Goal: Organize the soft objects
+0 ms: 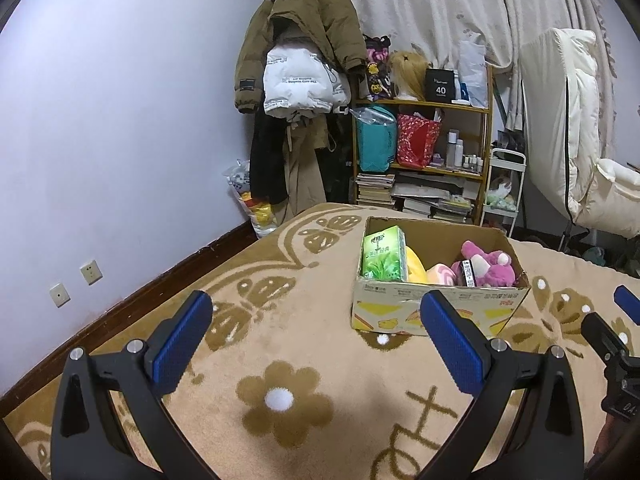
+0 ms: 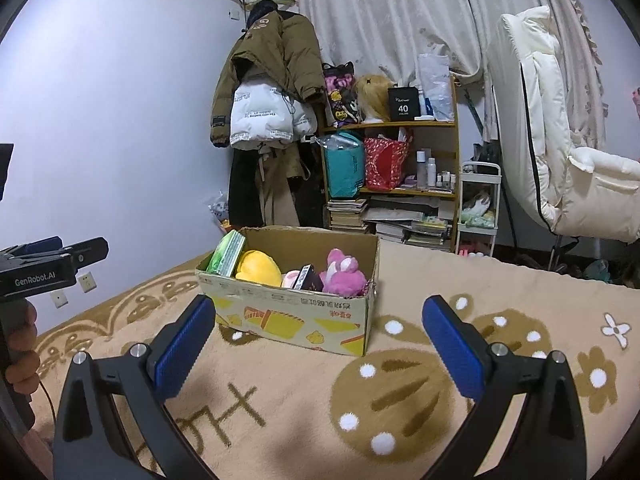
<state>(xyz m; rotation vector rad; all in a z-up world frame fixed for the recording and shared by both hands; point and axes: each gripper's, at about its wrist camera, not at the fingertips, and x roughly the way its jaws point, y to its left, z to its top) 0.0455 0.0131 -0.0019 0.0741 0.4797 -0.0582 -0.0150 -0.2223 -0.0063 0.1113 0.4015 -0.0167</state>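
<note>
A cardboard box (image 1: 436,314) (image 2: 296,312) stands on the tan flowered blanket (image 1: 280,344) (image 2: 320,392). Inside it are a green tissue pack (image 1: 383,254) (image 2: 227,253), a yellow plush (image 1: 415,265) (image 2: 259,267), a pink plush bear (image 1: 490,264) (image 2: 345,273), a pale pink soft item (image 1: 440,274) (image 2: 289,279) and a small black box (image 2: 307,278). My left gripper (image 1: 316,340) hangs open in front of the box, nothing between its blue pads. My right gripper (image 2: 318,346) is open too, just short of the box's front wall. The right gripper's finger (image 1: 626,304) shows at the left view's right edge.
A wooden shelf (image 1: 424,160) (image 2: 392,176) with bags, books and bottles stands behind the bed. Coats (image 1: 300,60) (image 2: 268,88) hang at the wall. A white padded chair (image 1: 576,132) (image 2: 552,132) is at the right. A hand (image 2: 22,344) holds the left gripper's body.
</note>
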